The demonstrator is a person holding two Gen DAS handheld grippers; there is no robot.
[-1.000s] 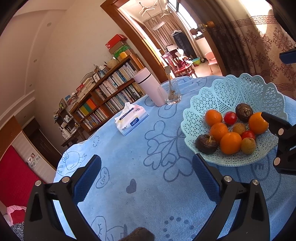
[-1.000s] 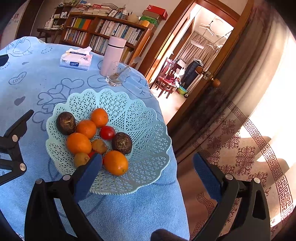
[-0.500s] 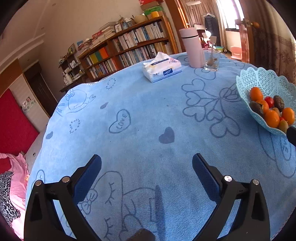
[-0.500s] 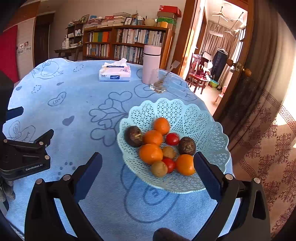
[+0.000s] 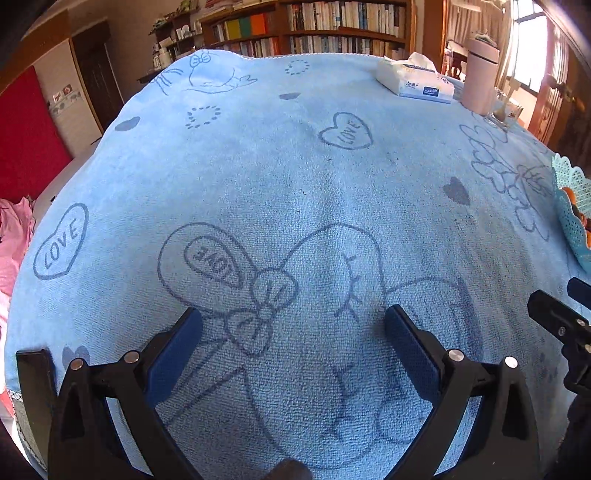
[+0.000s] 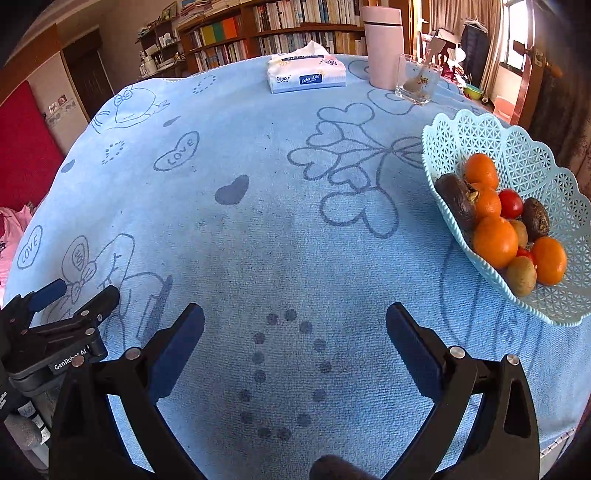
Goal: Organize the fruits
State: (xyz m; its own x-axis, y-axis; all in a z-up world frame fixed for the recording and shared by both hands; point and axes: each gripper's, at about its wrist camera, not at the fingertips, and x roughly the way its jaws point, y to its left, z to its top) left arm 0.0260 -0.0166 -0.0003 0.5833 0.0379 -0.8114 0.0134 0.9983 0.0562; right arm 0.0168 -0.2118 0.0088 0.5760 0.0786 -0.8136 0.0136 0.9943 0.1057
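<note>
A light blue lattice basket (image 6: 524, 147) stands at the right of the table and holds several fruits: oranges (image 6: 495, 242), a red tomato (image 6: 511, 203), dark passion fruits (image 6: 456, 201) and a brownish kiwi (image 6: 521, 275). Only its edge (image 5: 570, 206) shows in the left wrist view. My right gripper (image 6: 294, 332) is open and empty, low over the blue cloth, left of the basket. My left gripper (image 5: 293, 334) is open and empty over the cloth farther left; it also shows in the right wrist view (image 6: 70, 306).
The round table wears a blue cloth with heart drawings (image 6: 258, 229). At the far side stand a tissue pack (image 6: 306, 74), a pink flask (image 6: 382, 44) and a glass (image 6: 417, 79). Bookshelves (image 6: 280, 22) line the wall behind.
Both grippers have pulled back and swung left, away from the basket, and dropped lower over the cloth. The basket now sits at the right edge of both views. Both stay open and empty.
</note>
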